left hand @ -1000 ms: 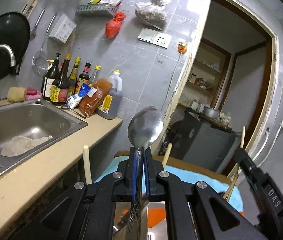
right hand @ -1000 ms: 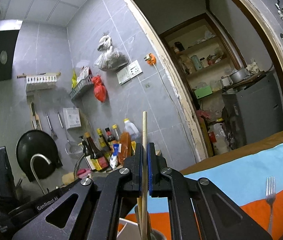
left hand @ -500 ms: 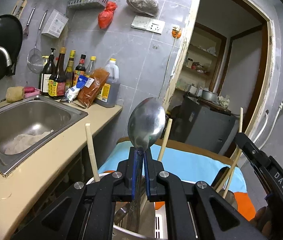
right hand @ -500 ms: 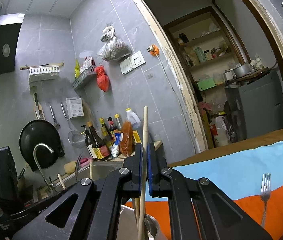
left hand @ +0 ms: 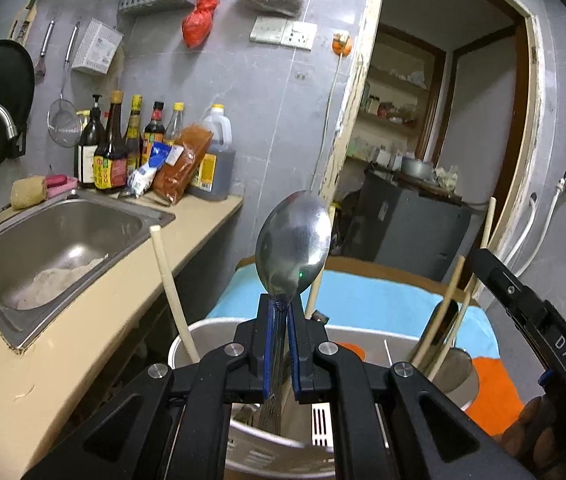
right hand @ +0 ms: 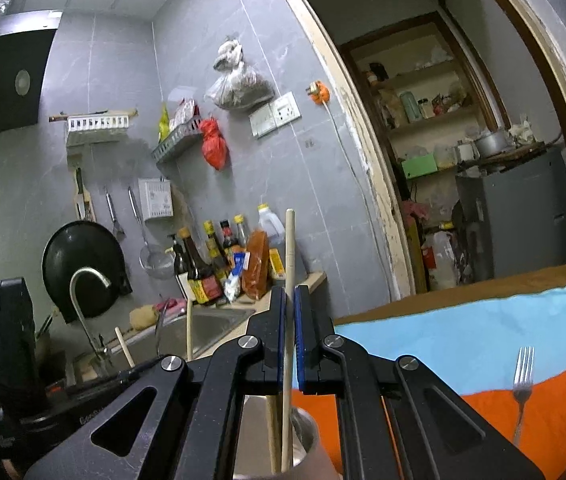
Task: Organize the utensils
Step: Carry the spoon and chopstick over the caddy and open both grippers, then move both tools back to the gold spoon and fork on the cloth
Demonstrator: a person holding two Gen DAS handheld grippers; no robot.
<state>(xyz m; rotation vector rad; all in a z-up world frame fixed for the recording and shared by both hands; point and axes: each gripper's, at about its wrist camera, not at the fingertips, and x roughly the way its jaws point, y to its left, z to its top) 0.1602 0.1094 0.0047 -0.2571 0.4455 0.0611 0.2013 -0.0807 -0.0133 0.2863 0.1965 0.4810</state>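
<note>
Spoon [left hand: 293,248] stands bowl-up in the left gripper [left hand: 279,344], whose jaws are pinched narrow on its handle near the neck, so the handle points down into the metal holder [left hand: 211,330] below; held this way it can likely be lowered straight in, handle first. The right gripper [right hand: 290,336] grips a chopstick [right hand: 289,264] upright in the same manner, jaws closed tight on its shaft, with the lower end already inside a round steel cup [right hand: 311,436] beside another stick. More chopsticks [left hand: 169,288] lean in the holder, so sorting seems to go by type: spoons one side, sticks the other. A fork [right hand: 522,384] lies on the orange-and-blue cloth [right hand: 483,336], well apart from the cup and, in my judgement, yet to be collected. Both containers sit on that cloth, near the counter [left hand: 95,320] with its sink [left hand: 55,236].
</note>
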